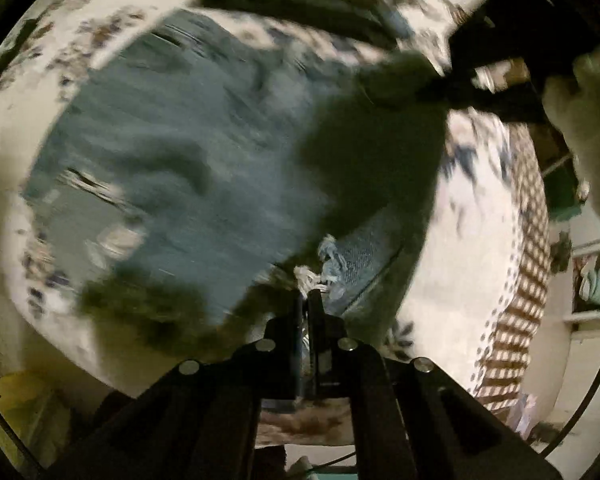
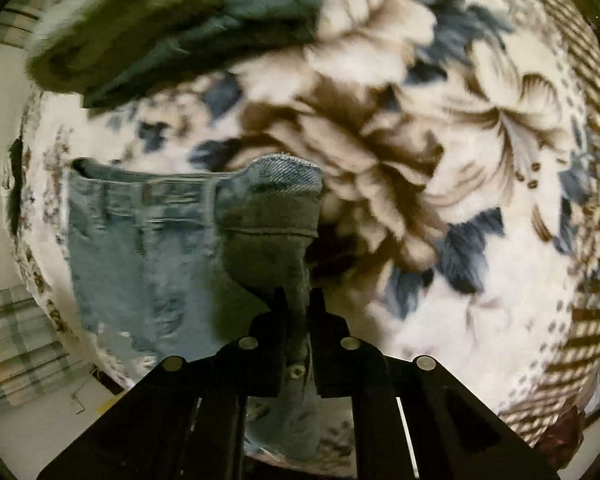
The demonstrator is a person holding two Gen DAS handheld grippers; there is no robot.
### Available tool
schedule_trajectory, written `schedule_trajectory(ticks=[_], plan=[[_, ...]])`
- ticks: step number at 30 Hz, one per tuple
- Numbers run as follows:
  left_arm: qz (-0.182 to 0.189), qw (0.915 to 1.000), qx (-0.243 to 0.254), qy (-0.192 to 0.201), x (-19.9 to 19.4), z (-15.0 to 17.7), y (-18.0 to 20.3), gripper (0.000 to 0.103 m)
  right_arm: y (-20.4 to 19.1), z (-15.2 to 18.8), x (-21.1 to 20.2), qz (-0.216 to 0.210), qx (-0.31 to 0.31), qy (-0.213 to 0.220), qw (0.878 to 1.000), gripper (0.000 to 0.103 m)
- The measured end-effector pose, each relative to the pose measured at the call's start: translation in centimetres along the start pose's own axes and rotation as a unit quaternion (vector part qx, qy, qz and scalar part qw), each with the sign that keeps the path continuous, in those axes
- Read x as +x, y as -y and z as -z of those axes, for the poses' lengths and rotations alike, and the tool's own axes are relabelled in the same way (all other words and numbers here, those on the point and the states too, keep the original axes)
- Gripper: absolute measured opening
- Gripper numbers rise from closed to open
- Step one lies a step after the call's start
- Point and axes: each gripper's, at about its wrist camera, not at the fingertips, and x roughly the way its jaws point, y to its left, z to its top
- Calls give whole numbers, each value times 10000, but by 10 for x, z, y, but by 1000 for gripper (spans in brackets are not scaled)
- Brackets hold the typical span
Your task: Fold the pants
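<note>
Both grippers pinched tight on jeans [image 2: 147,248] over floral blanket [image 2: 440,160]: left gripper [image 1: 308,300] on frayed hem, right gripper [image 2: 297,300] on waistband ahead. Keep edges level, lay fold flat without slack.

I am in a home, likely a bedroom: a plush floral blanket [image 2: 380,152] in cream, brown and blue covers a bed, a plaid cloth [image 2: 15,344] lies at lower left, and shelves [image 1: 592,276] show at far right.

Left claw [image 1: 308,300] pinches the frayed hem of blurred jeans [image 1: 171,160].
</note>
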Motion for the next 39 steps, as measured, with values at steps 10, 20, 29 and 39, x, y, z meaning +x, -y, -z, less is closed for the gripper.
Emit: schedule_trajectory(ticks=[10,20,29,39], plan=[[-9,9941,-916,577,-58,-49,-104,1,-138,1,-58,-84,-268,278,9992,10],[-495,9760,-2005,688,-50,-69,-227,1,-326,-36,26,485,-1166,-52,9920,10],[-847,9611,-2549,649,-19,-68,-301,1,-391,-56,108,1464,-1614,-317,9755,10],[-272,9260,-3684,776,-27,-36,-307,50,-358,-51,69,593,-1403,-434,9874,59]])
